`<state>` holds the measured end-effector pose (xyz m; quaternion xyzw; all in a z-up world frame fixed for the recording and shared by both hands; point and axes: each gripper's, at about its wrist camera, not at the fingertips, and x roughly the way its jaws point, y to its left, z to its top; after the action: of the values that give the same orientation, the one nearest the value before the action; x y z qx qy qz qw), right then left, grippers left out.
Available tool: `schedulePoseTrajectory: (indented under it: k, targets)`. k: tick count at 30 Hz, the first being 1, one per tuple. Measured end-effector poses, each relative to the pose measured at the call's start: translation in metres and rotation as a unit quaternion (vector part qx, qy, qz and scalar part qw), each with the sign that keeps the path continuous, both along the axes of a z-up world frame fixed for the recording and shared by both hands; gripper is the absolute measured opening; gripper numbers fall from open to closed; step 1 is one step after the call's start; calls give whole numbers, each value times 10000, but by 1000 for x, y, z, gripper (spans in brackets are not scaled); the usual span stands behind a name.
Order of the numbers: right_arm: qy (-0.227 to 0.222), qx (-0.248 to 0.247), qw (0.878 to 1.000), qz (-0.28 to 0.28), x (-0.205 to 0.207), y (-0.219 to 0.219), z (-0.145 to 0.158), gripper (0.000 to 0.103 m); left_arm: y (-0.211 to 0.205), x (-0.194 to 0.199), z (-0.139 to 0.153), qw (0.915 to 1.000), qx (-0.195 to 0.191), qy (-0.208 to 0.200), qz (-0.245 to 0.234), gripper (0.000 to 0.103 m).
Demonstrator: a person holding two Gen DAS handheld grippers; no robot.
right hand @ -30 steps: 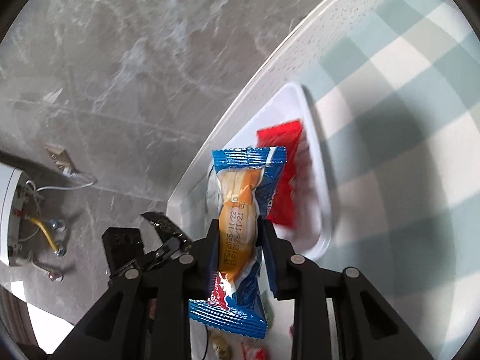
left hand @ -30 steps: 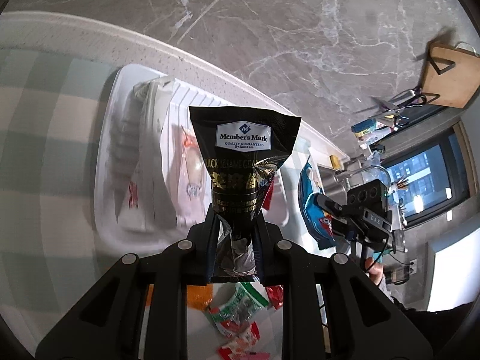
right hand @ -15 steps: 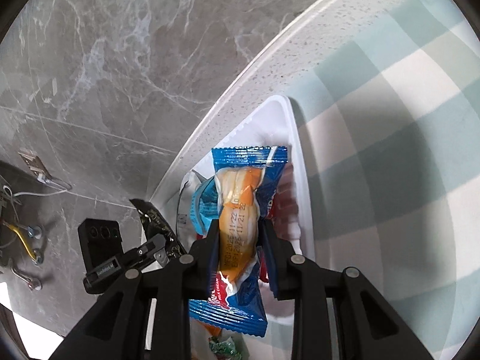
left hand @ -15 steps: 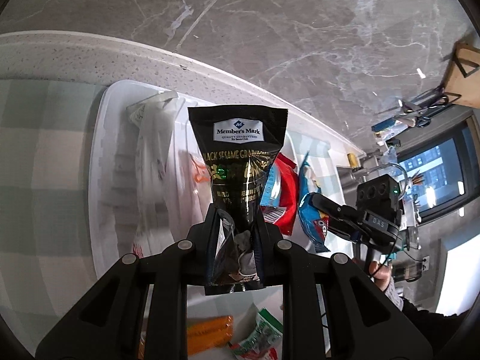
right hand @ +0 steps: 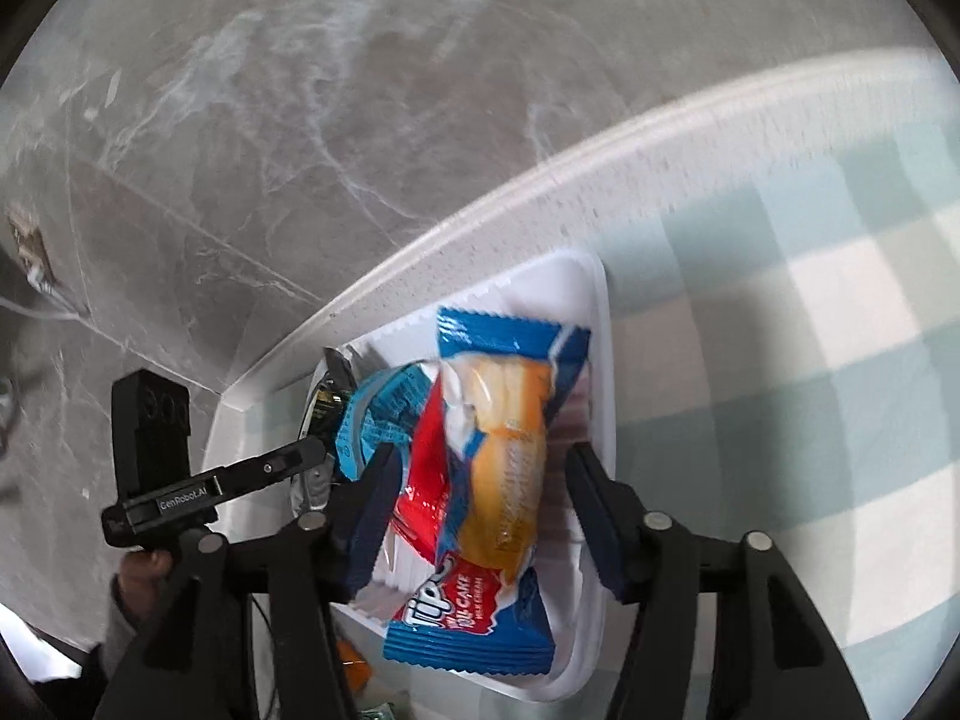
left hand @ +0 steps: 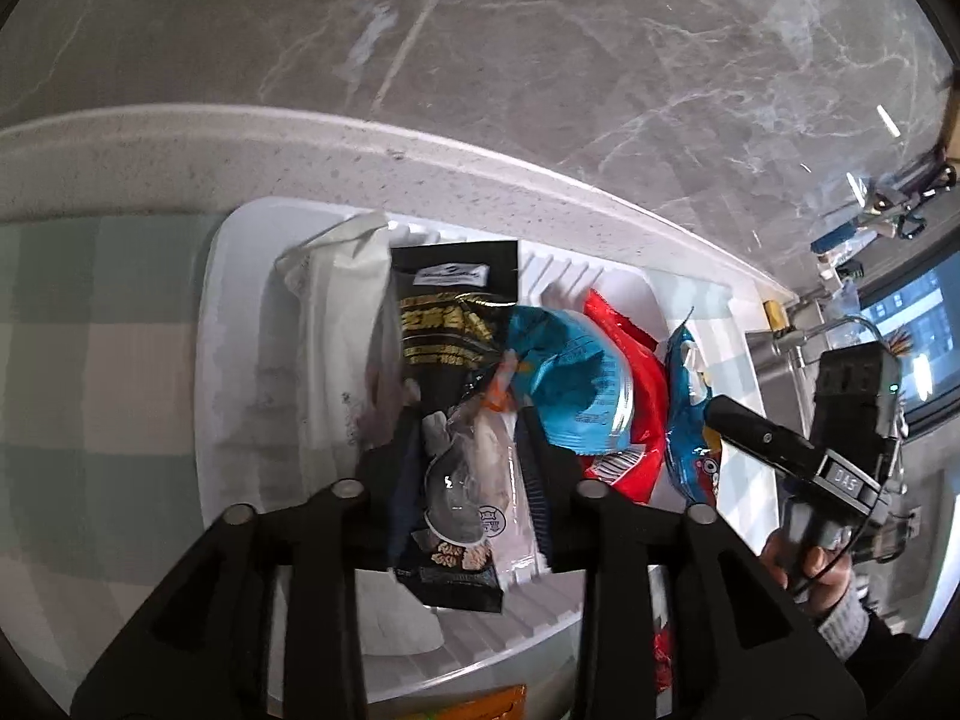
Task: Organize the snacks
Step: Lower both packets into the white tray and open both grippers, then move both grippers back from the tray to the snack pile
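Note:
A white ribbed tray point(left hand: 234, 360) sits on the checked cloth against the marble wall. In it lies a black sesame snack packet point(left hand: 450, 324), its lower end between the fingers of my left gripper point(left hand: 474, 456). Those jaws are opening and the pads stand off the packet. In the right wrist view a blue roll-cake packet point(right hand: 504, 462) rests on the tray's right end point(right hand: 603, 420) between the fingers of my right gripper point(right hand: 480, 498). Its jaws are opening too, with a gap on each side of the packet.
A white packet point(left hand: 342, 348), a teal packet point(left hand: 570, 384) and a red packet point(left hand: 636, 378) also lie in the tray. An orange packet point(left hand: 480, 702) lies in front of it. The checked cloth point(right hand: 810, 360) extends to the right. A hand point(left hand: 810, 564) holds the other gripper.
Both grippers came in over the tray and lowered. Each was shut on its packet; now the jaws have parted and both packets lie in the tray.

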<state>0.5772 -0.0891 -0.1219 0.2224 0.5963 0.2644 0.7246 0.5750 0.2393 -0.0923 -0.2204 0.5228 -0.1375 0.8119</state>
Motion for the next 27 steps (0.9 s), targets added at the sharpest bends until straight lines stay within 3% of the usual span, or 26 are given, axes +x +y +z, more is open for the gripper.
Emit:
schedulePoseTrajectory:
  k: [2, 5, 13, 20, 27]
  targets:
    - [-153, -100, 9998, 46, 0, 0, 7, 62, -9, 2, 6, 9999, 57, -144, -47, 49]
    - [-389, -241, 9989, 63, -1, -1, 18, 63, -18, 2, 17, 9989, 345, -320, -78, 50]
    - [-786, -368, 9962, 58, -15, -11, 49, 66, -34, -24, 56, 9960, 400, -795, -1, 51]
    - [-953, -330, 9948, 144, -44, -17, 74, 70, -29, -81, 76, 9946, 436, -946, 23, 52]
    - [-999, -386, 9931, 473, -93, -13, 89, 71, -22, -157, 77, 9946, 608, -842, 24, 53]
